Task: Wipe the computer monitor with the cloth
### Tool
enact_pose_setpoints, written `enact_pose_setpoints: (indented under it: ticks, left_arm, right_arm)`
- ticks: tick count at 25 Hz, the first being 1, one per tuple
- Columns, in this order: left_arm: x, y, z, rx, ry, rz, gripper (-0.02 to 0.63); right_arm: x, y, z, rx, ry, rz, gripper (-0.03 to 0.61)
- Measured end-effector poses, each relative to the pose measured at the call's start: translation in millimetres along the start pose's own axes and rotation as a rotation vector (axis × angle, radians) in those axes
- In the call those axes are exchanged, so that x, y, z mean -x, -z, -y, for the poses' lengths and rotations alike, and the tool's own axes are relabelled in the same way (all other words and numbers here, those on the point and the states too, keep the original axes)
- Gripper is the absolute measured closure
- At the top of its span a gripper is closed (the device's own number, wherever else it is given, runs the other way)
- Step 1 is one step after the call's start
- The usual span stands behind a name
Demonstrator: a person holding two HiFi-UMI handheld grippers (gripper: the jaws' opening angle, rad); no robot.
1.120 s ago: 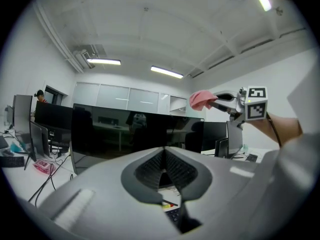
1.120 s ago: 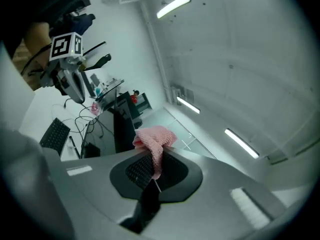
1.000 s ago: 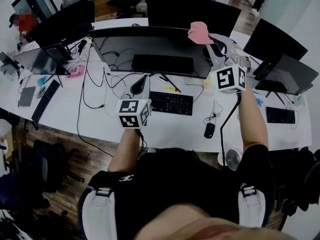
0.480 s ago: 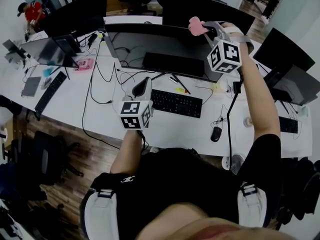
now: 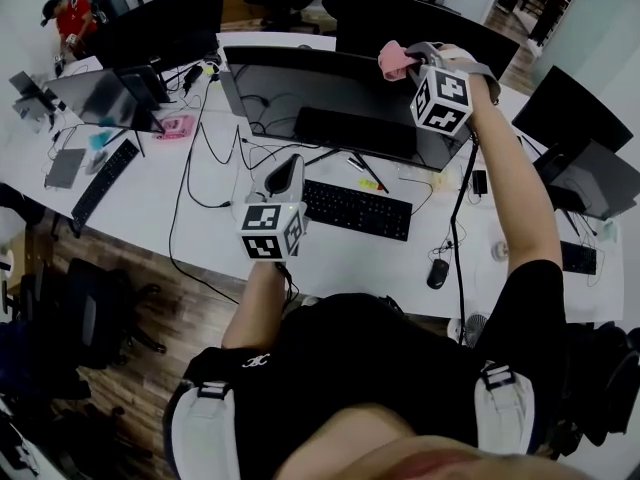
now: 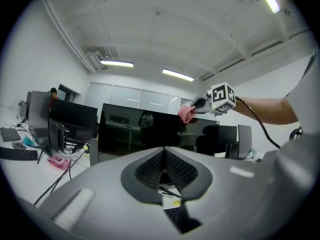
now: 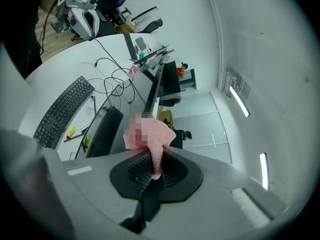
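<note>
From the head view, the right claw (image 5: 405,60) is raised at the top edge of the wide dark monitor (image 5: 330,103), near its right end, clamped on a pink cloth (image 5: 392,58) that sits right at that edge. Whether the cloth is pressing on the glass cannot be told from here. The left claw (image 5: 284,175) hangs low over the white bench (image 5: 200,233), just left of the keyboard (image 5: 356,209) and apart from the screen. A black cable (image 5: 462,198) drops from the right claw toward the mouse (image 5: 437,273).

The left gripper view shows its jaws together with nothing between them. They point at the black screen, with the cloth at the top rim on the right.

In the right gripper view, the jaws pinch only a narrow fold of the cloth, and the rest bunches out in front of the tips. The keyboard lies far below.

The wipe looks about to start at the top right. The main risk is the thin grip: dragging across the glass could pull the fold free and drop the cloth behind the monitor. With so little cloth ahead of the tips, a hard jaw could also scrape the screen. Pushing hard this high up could tilt the monitor back, and the hanging cable could snag things on the bench.
</note>
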State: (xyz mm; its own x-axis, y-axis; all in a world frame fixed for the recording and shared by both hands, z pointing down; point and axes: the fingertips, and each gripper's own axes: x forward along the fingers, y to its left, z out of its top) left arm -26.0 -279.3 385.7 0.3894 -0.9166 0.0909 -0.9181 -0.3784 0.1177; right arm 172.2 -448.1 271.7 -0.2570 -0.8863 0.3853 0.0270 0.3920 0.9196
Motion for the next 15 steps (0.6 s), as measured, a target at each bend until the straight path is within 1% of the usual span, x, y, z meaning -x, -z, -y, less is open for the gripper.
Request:
enact_pose_setpoints:
  ticks: [4, 8, 15]
  left_arm:
    - [-0.6, 0.4, -8.5, 0.009, -0.009, -0.002, 0.56]
    - [-0.8, 5.7, -8.6, 0.002, -0.002, -0.02, 0.56]
    - [-9.2, 9.3, -1.5, -0.002, 0.021, -0.033, 0.56]
  right_arm:
    - [-12.6, -0.7, -9.7, -0.031, -0.049, -0.009, 0.569]
    - [-13.4, 6.0, -13.5, -0.049, -0.059, -0.03, 0.569]
    - [-4.4, 25.7, -16.2, 0.033, -0.079, -0.095, 0.569]
